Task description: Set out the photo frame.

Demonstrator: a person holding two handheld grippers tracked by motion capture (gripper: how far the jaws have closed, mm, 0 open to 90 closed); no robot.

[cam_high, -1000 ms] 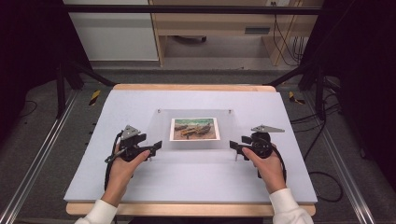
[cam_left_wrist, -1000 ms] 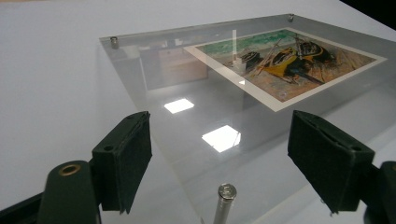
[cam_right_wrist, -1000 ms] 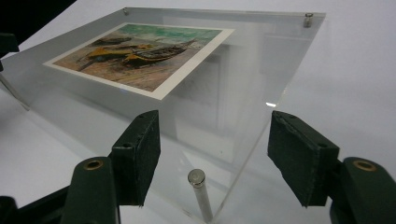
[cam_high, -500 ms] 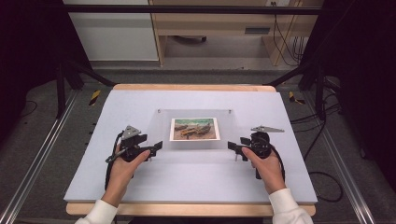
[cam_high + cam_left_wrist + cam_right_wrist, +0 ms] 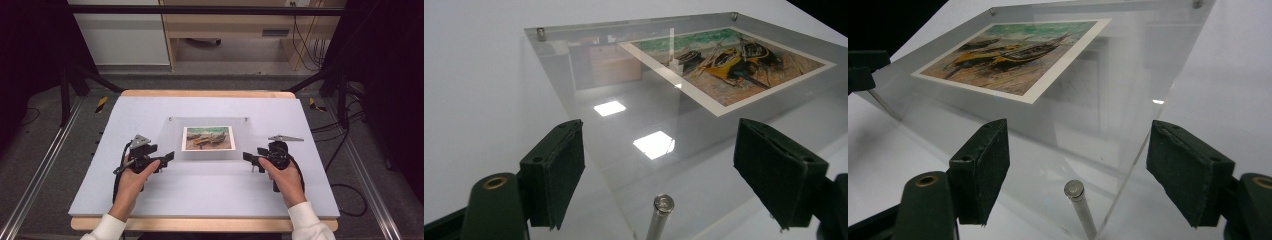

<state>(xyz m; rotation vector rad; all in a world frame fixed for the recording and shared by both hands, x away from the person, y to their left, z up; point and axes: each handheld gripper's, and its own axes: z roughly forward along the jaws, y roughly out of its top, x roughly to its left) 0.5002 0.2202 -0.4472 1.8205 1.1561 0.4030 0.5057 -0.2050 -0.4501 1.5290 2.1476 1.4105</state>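
Both hand-held grippers released at the acrylic frame's near corners, grab not made yet.

Left hand-held gripper (image 5: 169, 156) and right hand-held gripper (image 5: 247, 157) straddle the standoff pins (image 5: 663, 204), pads clear; right jaws have just been opening. Next: probably close both evenly, lift level. Acrylic frame (image 5: 207, 155) sits mid-desk (image 5: 210, 190): clear, glossy, boat print (image 5: 208, 138) inside.

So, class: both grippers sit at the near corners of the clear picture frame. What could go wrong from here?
1. Each gripper, left and right, stands open around a slim metal post at a corner of the acrylic frame. A grip that is off-centre could slip off the post.
2. The right jaws have just been opening, so neither side holds. Uneven closing could skew the frame and shift the boat print.
3. Pads could scratch the glossy panel.
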